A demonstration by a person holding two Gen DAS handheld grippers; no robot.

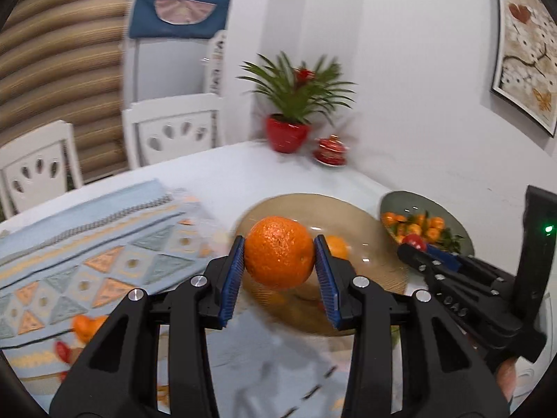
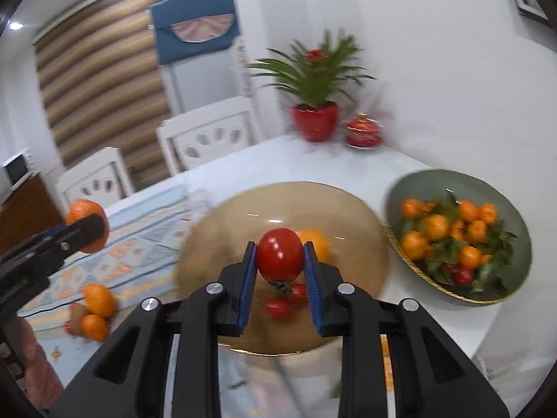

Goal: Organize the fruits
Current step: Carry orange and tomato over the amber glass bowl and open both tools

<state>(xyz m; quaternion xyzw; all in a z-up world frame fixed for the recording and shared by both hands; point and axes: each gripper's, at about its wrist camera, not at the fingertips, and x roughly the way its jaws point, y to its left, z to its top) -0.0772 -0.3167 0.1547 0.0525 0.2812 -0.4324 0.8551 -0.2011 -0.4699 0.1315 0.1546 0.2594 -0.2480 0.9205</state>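
Two grippers each carried a piece of fruit above the tan glass plate (image 2: 348,209) at the middle of the table. The left gripper (image 1: 280,254) had its blue pads clamped on a large orange (image 1: 278,252), held clear of the plate and over its near-left part. The right gripper (image 2: 280,257) was closed on a red tomato (image 2: 280,256), stem end down, poised over the plate's centre.

By the look of it, the step in hand was the carry: both pieces lifted and on their way to be set down, most likely on the tan plate, where a smaller orange (image 2: 315,242) and two small tomatoes (image 2: 285,301) already lay. The next move seemed to call for lowering each fruit into a bare patch of the plate before the jaws parted, since round fruit on smooth glass could roll.

To the right of the plate, close by its rim, stood a green bowl (image 2: 410,188) heaped with leafy mandarins (image 2: 435,226). To the plate's left, on the patterned placemat (image 1: 104,244), a few loose mandarins (image 2: 97,299) and other small fruit, too blurred to tell apart, were still waiting. Behind the plate, by the wall, stood a potted plant (image 2: 315,118) in a red pot and a small red lidded dish (image 2: 363,132), well clear of the work. The fruit already on the plate was the only crowding in the way.
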